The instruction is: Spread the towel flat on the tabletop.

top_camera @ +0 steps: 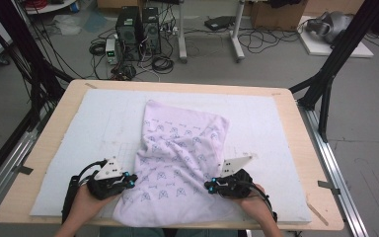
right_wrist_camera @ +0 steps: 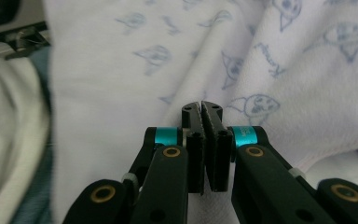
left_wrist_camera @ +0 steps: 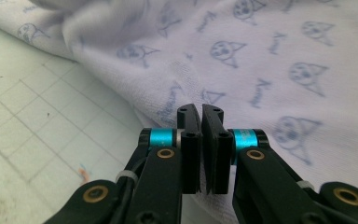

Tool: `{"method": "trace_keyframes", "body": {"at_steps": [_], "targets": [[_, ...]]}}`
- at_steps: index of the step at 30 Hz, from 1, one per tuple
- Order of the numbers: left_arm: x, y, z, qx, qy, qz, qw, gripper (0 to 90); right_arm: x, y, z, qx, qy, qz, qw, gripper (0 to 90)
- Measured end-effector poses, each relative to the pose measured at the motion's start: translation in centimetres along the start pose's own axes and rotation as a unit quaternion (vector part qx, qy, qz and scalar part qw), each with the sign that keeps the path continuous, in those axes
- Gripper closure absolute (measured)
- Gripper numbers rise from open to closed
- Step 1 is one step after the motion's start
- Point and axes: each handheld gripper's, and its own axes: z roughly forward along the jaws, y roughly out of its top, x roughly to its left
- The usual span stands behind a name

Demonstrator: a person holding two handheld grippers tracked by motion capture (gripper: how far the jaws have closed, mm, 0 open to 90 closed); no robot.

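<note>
A white cloth [top_camera: 180, 163] printed with small blue animal faces is being worked on, lying rumpled on a pale mat [top_camera: 69, 148] over a wooden table [top_camera: 54, 118]. The left gripper [top_camera: 130, 181] is being held at the cloth's near left edge, its jaws closed together, with the cloth spreading ahead and to its right. The right gripper [top_camera: 210, 186] is being held at the near right edge, jaws likewise closed. Whether cloth is being pinched between either pair cannot be told.
</note>
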Motion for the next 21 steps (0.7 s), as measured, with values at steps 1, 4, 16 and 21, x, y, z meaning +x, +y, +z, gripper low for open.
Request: {"method": "trace_keyframes", "body": {"at_steps": [1,4,16,21], "targets": [[0.0,0.0,0.0,0.0,0.0,0.0,1.0,85.8,0.0,0.0,0.0,0.0,0.0,0.0,1.0,88.2],[-0.9,-0.1,-1.5,-0.005,-0.007,0.003,1.0,85.9,2.2,0.3,-1.3,-0.016,0.008,-0.013,0.9998,88.3],[-1.2,2.1,-4.2,-0.036,-0.027,0.016,0.9989,65.6,4.1,3.1,-5.0,-0.05,-0.011,-0.044,0.9977,68.9],[1.3,1.1,-0.9,-0.021,-0.024,-0.019,0.9993,63.1,0.4,2.6,-0.9,0.003,-0.045,-0.025,0.9986,58.5]]}}
